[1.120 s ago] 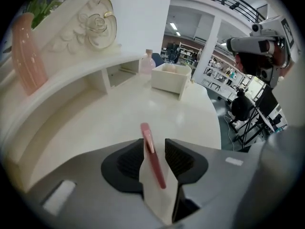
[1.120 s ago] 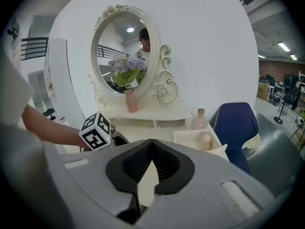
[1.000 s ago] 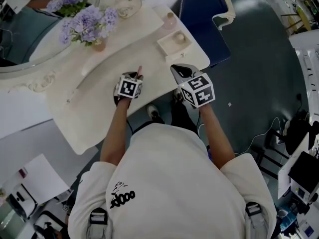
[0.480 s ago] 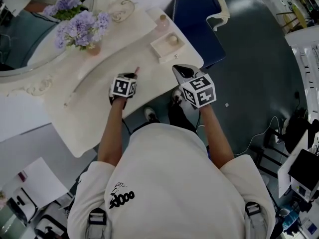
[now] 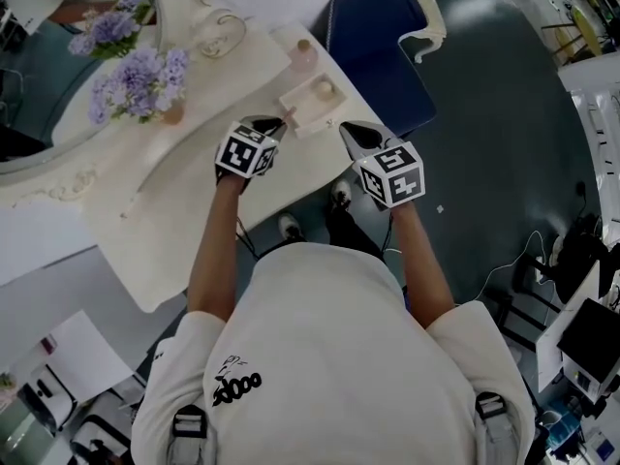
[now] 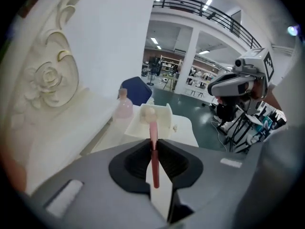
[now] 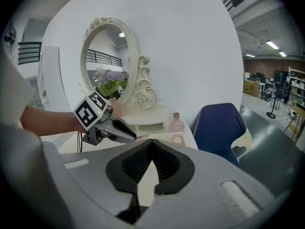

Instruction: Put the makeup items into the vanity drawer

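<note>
Head view, from the left: an oval mirror in a carved cream frame (image 5: pixel 39 95) stands at the back of the cream-white curved bench (image 5: pixel 165 221), with a bunch of pale purple flowers (image 5: pixel 136 80) in front of it.

Next to the right, the left hand-held gripper (image 5: pixel 277 124) is held over the bench. In the left gripper view its jaws are pinched on a slim pink makeup stick (image 6: pixel 154 156), which stands upright between the pads and sticks out past the tips. The stick's far end points at a small cream drawer (image 5: pixel 302 114), open at the top, which sits on the bench just ahead of this hand-held gripper. From above, the tip lies at the drawer's near left edge, but I cannot tell whether it touches.

A round cream-coloured item (image 5: pixel 325 88) lies inside the drawer. A small pale pink bottle (image 5: pixel 304 51) stands on the bench just behind the drawer.

Right of the drawer, the right hand-held gripper (image 5: pixel 351 134) is held beside the bench's edge, well apart from the stick. In the right gripper view its jaws are pressed together at the tips with nothing between them.

Furthest right, a dark blue padded chair (image 5: pixel 378 37) stands on the dark floor by the end of the bench.
</note>
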